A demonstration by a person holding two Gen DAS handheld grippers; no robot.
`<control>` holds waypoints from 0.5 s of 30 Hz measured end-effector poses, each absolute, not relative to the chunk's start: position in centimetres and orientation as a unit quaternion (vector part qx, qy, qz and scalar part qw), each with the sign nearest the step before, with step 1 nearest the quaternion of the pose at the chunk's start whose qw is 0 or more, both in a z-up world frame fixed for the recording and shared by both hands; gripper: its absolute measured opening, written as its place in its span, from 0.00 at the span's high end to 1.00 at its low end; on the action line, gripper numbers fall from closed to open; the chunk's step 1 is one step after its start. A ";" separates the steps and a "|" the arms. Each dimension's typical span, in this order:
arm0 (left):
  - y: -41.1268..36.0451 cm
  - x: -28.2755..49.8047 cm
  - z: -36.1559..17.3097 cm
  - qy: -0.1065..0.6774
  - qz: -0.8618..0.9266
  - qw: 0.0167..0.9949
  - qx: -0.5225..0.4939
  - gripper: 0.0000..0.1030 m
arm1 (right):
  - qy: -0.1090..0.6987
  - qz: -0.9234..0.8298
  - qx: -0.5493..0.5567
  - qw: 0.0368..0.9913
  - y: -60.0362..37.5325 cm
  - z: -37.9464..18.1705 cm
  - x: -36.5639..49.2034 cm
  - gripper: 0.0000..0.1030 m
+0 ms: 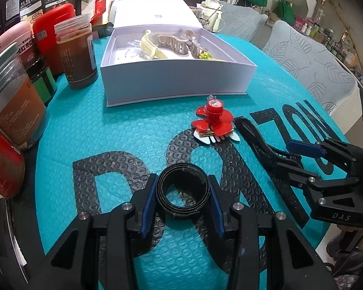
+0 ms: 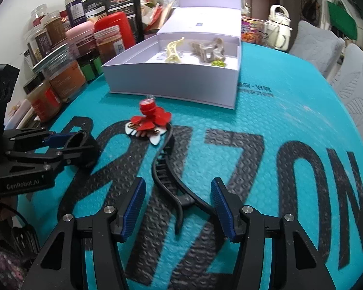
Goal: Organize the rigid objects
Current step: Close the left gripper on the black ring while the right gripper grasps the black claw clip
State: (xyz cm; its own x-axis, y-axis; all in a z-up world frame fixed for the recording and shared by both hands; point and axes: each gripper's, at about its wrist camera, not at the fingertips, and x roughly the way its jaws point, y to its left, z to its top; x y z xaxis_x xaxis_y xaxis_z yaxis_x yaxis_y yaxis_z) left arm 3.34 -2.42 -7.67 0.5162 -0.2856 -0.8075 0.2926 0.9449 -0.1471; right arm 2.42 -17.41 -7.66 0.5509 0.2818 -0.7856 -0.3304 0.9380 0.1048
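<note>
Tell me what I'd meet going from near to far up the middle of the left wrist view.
Left gripper shut on the black coiled band → red flower clip → open white box holding a beige claw clip → the box's raised lid.

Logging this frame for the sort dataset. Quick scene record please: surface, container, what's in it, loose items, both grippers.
surface: teal bubble mat
container: white box, lid open
in box: yellow clip, beige claw clip
loose items: red flower clip, black hair clip
left gripper: shut on black coiled band
right gripper: open, black hair clip between the fingers, pads not touching
beside box: jars
</note>
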 end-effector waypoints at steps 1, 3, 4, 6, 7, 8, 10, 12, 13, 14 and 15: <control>-2.4 3.3 -7.7 0.463 -0.166 0.871 0.004 0.61 | 0.440 0.177 -0.030 0.880 -17.2 -7.7 2.5 0.45; -2.4 3.3 -7.7 0.462 -0.166 0.871 0.005 0.61 | 0.441 0.179 -0.035 0.879 -16.9 -7.9 2.6 0.46; -2.4 3.3 -7.7 0.462 -0.166 0.871 0.005 0.61 | 0.443 0.178 -0.037 0.878 -16.8 -8.0 2.6 0.53; -2.4 3.3 -7.7 0.462 -0.166 0.871 0.005 0.61 | 0.441 0.167 -0.050 0.881 -16.7 -8.2 2.6 0.73; -2.4 3.3 -7.7 0.462 -0.166 0.871 0.004 0.61 | 0.438 0.158 -0.054 0.883 -16.7 -8.2 2.5 0.81; -2.4 3.2 -7.7 0.463 -0.165 0.871 0.004 0.61 | 0.439 0.157 -0.049 0.883 -16.9 -8.2 2.5 0.81; -2.4 3.3 -7.7 0.463 -0.165 0.871 0.001 0.61 | 0.444 0.164 -0.035 0.880 -17.3 -8.0 2.5 0.81; -2.3 3.3 -7.7 0.463 -0.164 0.871 -0.001 0.61 | 0.445 0.165 -0.029 0.880 -17.6 -8.0 2.3 0.81; -2.3 3.3 -7.7 0.464 -0.164 0.871 -0.001 0.61 | 0.444 0.165 -0.029 0.880 -17.6 -8.0 2.2 0.81; -2.3 3.2 -7.7 0.463 -0.163 0.871 -0.002 0.61 | 0.444 0.164 -0.026 0.880 -17.6 -8.0 2.1 0.81; -2.3 3.2 -7.7 0.463 -0.162 0.871 -0.002 0.61 | 0.444 0.164 -0.024 0.880 -17.7 -8.0 2.0 0.81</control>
